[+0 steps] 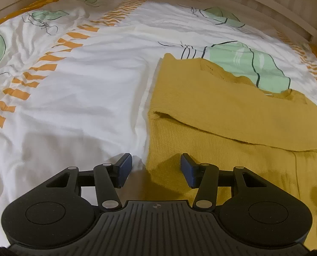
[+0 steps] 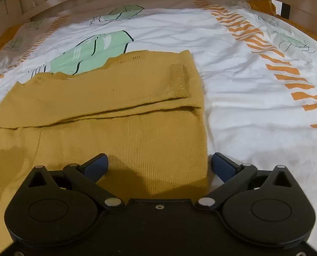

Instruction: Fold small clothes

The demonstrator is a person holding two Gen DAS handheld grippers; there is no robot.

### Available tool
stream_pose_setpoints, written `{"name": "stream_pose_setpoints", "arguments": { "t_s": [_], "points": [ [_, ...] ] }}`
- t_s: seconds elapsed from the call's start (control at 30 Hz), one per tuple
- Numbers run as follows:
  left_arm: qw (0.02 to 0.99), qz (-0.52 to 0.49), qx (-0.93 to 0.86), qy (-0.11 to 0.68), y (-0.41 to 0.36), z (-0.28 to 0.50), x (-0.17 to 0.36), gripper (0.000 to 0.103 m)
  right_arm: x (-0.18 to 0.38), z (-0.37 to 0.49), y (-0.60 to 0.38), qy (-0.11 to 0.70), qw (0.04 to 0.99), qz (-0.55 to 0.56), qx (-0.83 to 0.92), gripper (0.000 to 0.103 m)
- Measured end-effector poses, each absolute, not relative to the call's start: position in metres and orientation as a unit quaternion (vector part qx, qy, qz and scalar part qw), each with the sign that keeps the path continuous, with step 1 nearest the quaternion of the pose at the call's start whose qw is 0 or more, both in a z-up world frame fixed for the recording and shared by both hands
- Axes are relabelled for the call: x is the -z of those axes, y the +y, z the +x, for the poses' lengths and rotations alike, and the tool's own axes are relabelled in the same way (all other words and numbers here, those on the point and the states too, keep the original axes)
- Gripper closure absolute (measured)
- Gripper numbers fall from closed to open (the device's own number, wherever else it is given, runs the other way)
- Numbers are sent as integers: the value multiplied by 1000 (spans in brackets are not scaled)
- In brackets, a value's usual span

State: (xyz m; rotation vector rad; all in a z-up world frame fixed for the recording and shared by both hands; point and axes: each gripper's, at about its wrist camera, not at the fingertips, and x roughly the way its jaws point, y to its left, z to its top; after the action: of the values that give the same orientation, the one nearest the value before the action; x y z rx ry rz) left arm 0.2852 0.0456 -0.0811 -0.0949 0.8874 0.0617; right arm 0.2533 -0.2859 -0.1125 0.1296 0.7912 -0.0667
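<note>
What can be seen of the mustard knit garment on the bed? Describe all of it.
The mustard knit garment is a fine-ribbed top lying flat on the white patterned bedsheet. A sleeve is folded across its body, with a textured cuff near one side edge. The far edge looks scalloped with small eyelet holes. Each near corner sits between an open gripper's fingers, left gripper and right gripper; neither visibly grips it.
</note>
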Motion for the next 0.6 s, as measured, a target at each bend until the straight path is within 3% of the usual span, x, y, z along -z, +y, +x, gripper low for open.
{"name": "stream_pose_setpoints", "arguments": {
  "t_s": [0.27, 0.6],
  "points": [
    [901, 10, -17, 434, 33, 287, 84, 47, 119, 251, -291, 364, 929, 68, 18, 0],
    [909, -17, -17, 417, 39, 271, 83, 48, 114, 244, -296, 352, 933, 80, 11, 1]
  ]
}}
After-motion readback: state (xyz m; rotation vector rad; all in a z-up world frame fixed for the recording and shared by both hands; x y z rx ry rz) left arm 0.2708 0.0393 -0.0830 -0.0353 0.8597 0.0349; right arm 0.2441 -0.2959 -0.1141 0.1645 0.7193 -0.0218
